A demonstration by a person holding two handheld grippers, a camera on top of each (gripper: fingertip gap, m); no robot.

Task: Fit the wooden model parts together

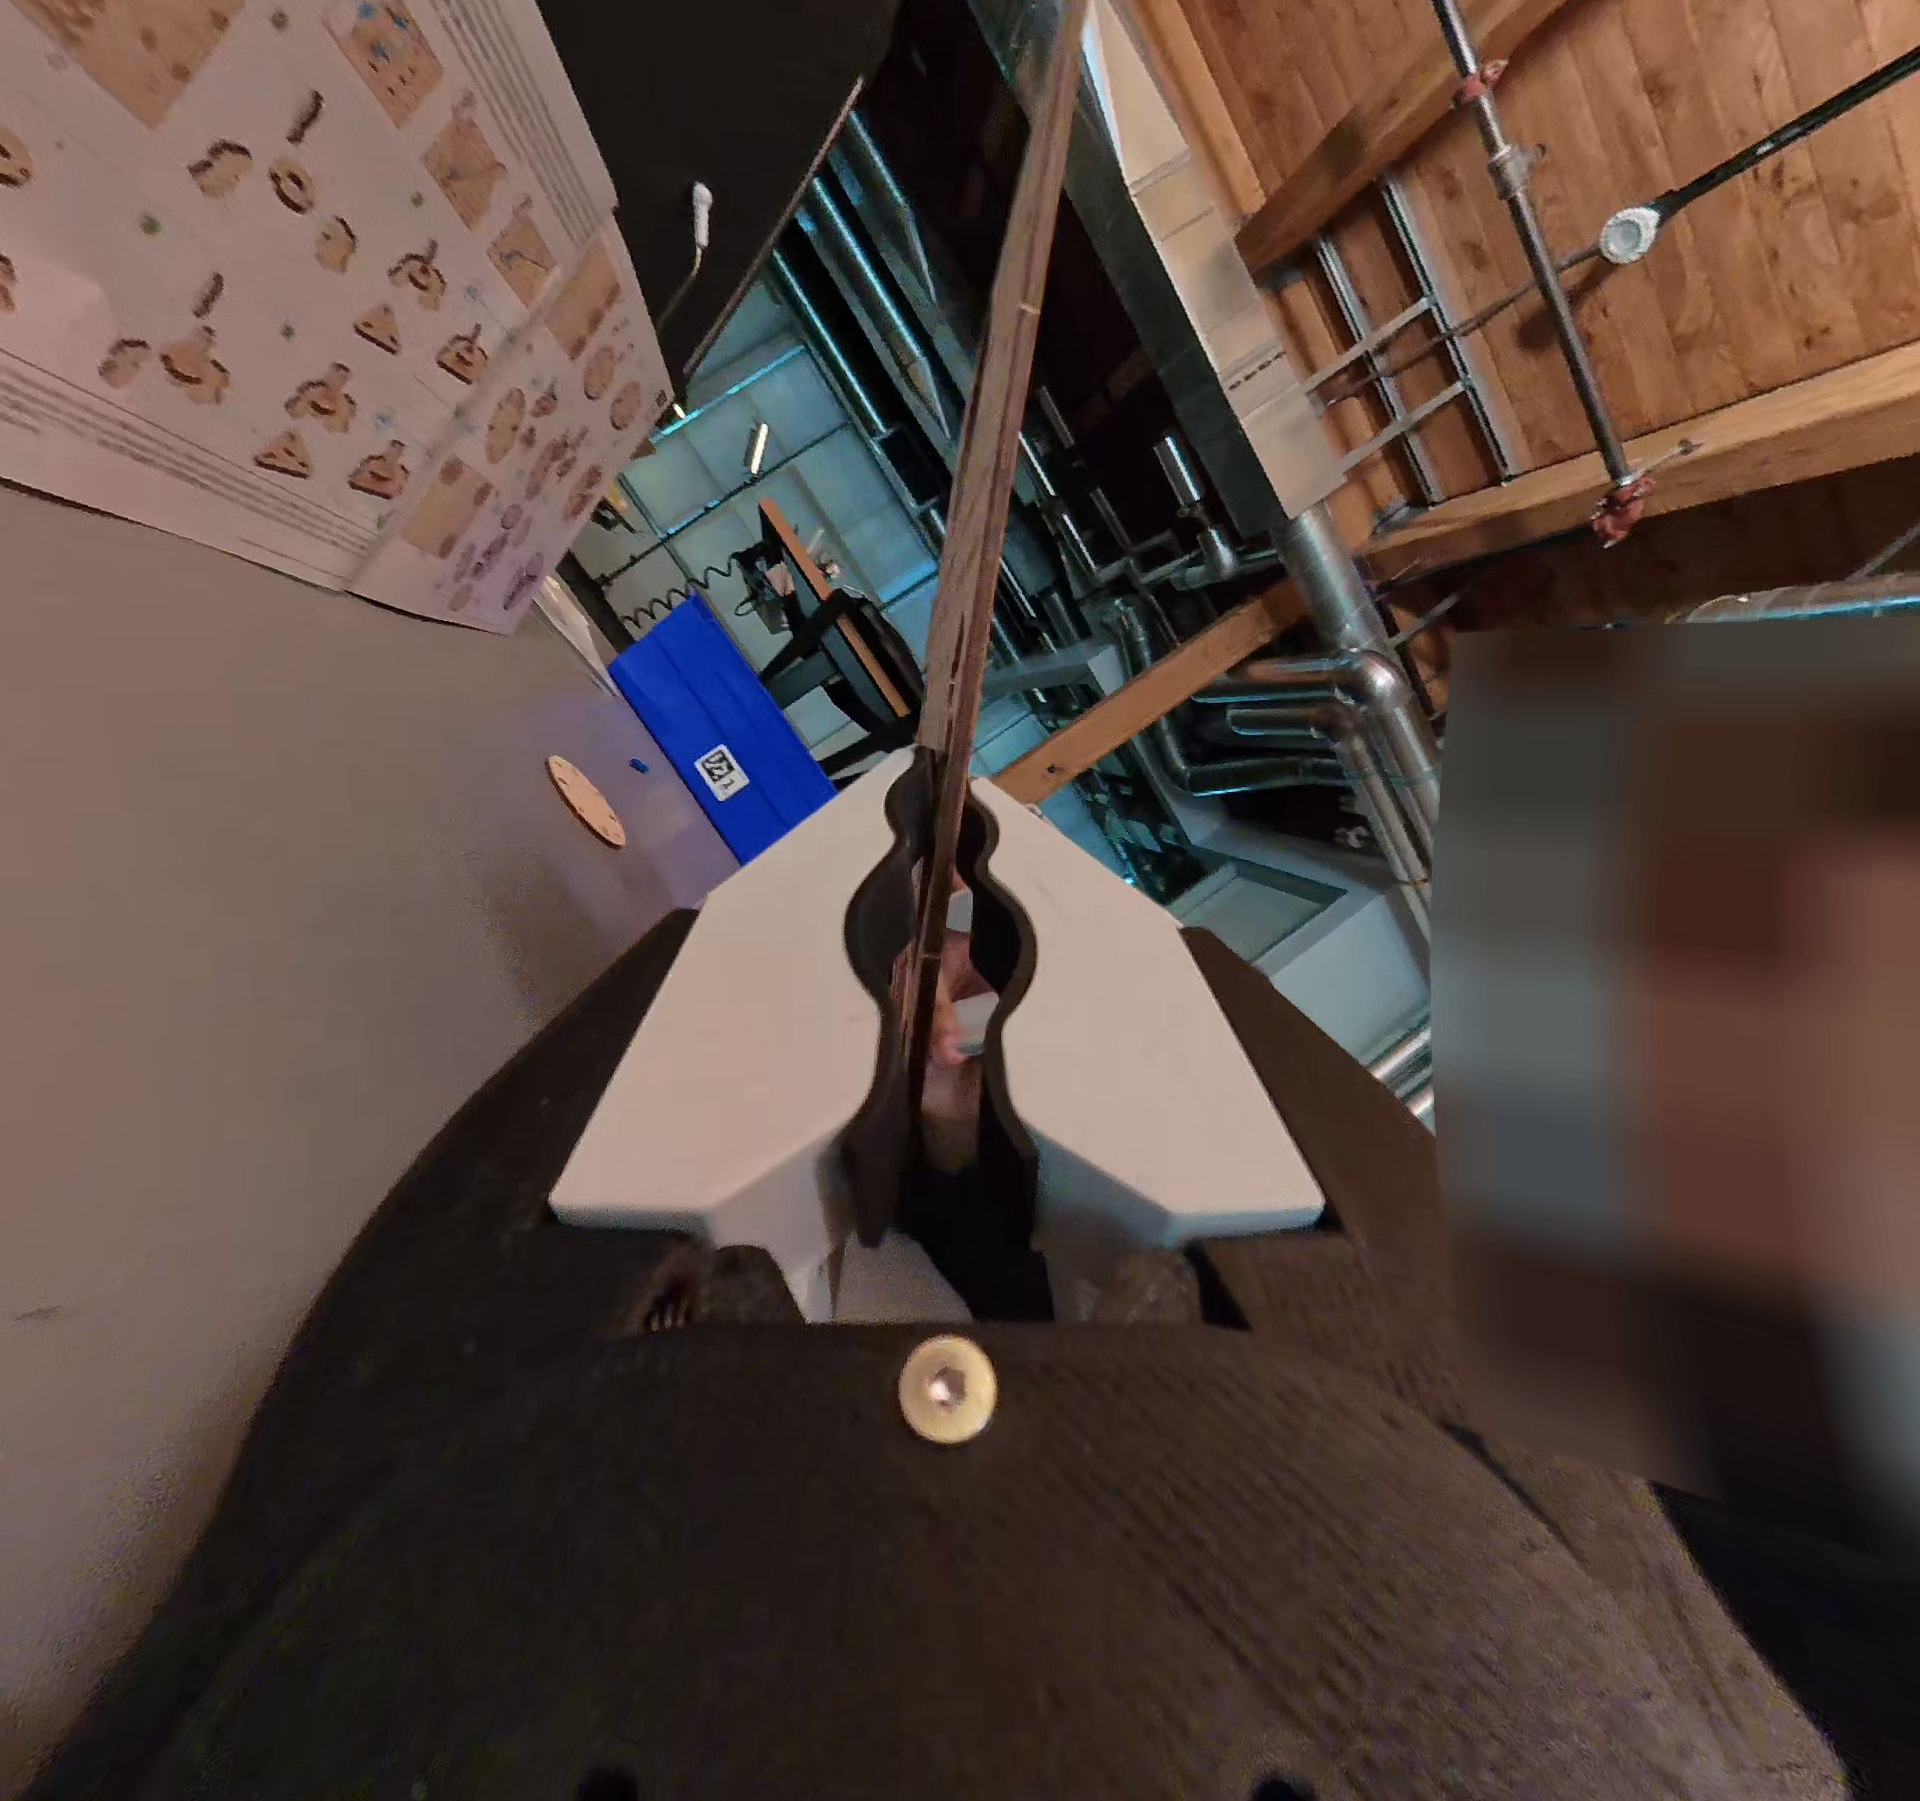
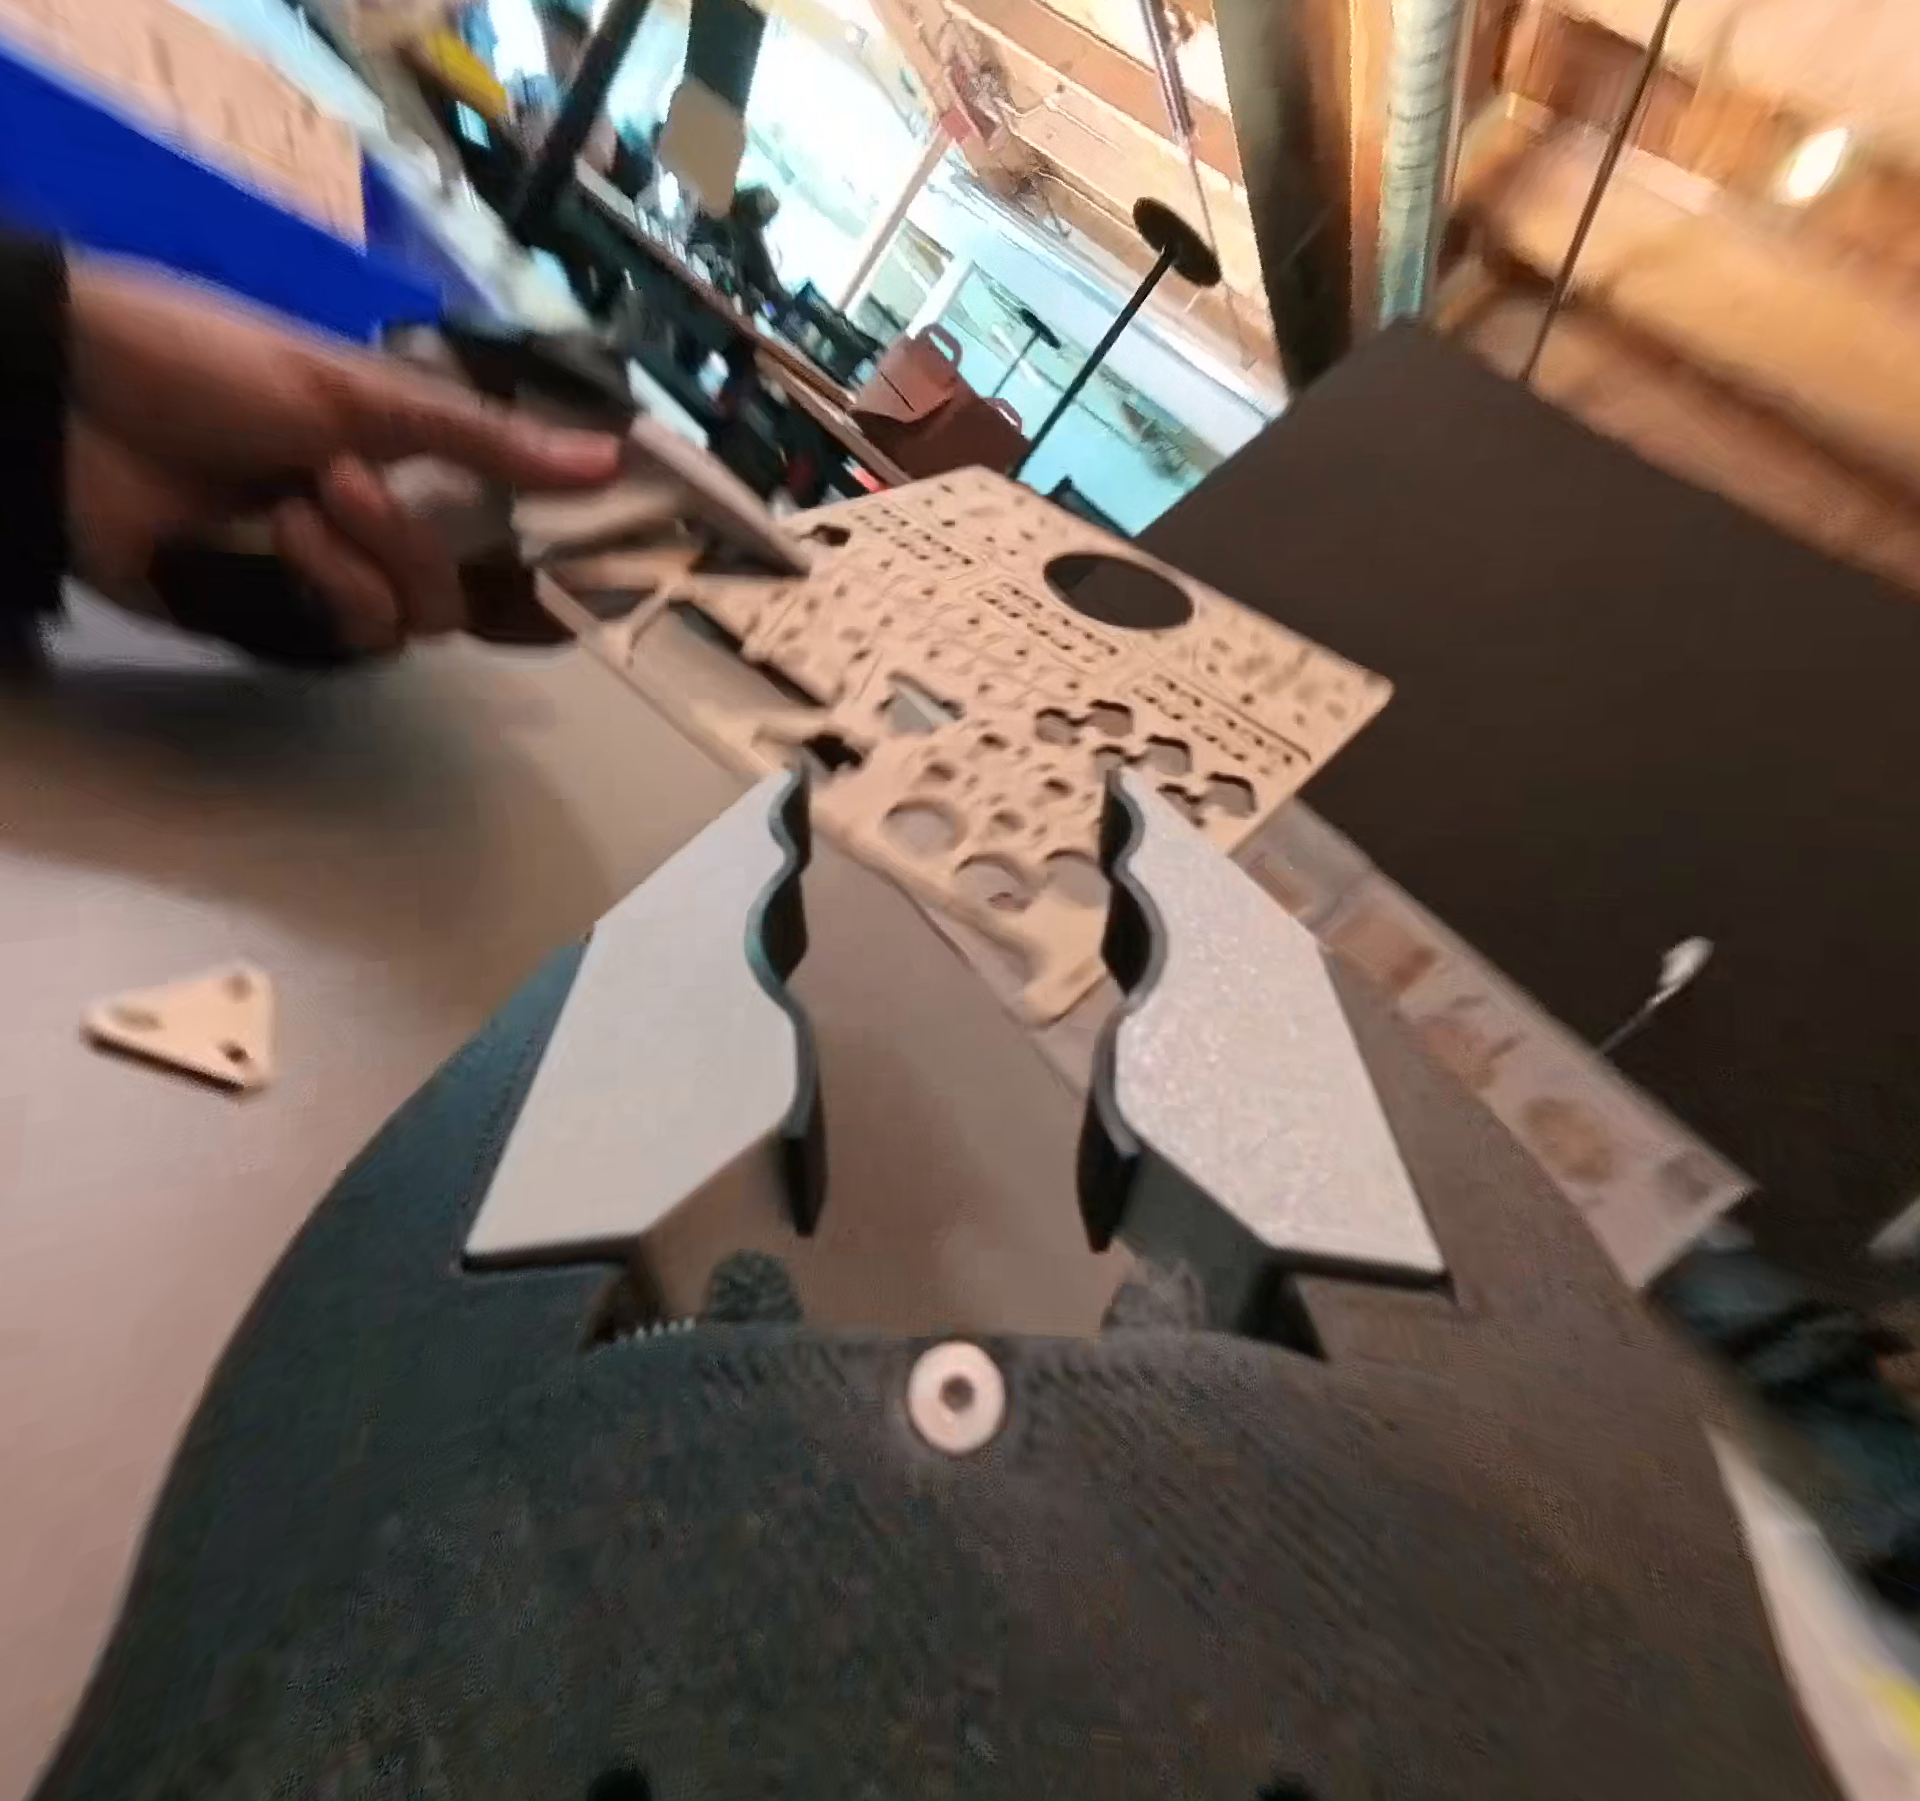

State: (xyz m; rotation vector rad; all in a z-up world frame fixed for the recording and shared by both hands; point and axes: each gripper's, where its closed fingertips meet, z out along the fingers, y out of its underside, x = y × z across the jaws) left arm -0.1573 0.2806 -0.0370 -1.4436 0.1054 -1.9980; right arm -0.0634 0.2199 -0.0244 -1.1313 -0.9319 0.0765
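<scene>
My left gripper (image 1: 940, 795) is shut on a thin wooden parts sheet (image 1: 997, 463), seen edge-on and running up and away from the pads. The right wrist view shows the same sheet (image 2: 997, 681) flat-on, full of punched-out holes and held above the table by the left gripper (image 2: 727, 546) at its left edge. My right gripper (image 2: 956, 795) is open. Its fingers stand wide apart on either side of the sheet's near corner, and the pads do not press on it. A triangular wooden piece (image 2: 192, 1024) lies on the table at the left.
A round wooden disc (image 1: 585, 801) lies on the table beside a blue bin (image 1: 717, 723). A printed instruction sheet (image 1: 260, 245) lies at the far left. A person's hand (image 2: 291, 463) holds the left gripper. A clear plastic box (image 2: 1455, 1013) and a dark board (image 2: 1558, 660) stand at the right. Tip to tip, the grippers are about 12 cm apart.
</scene>
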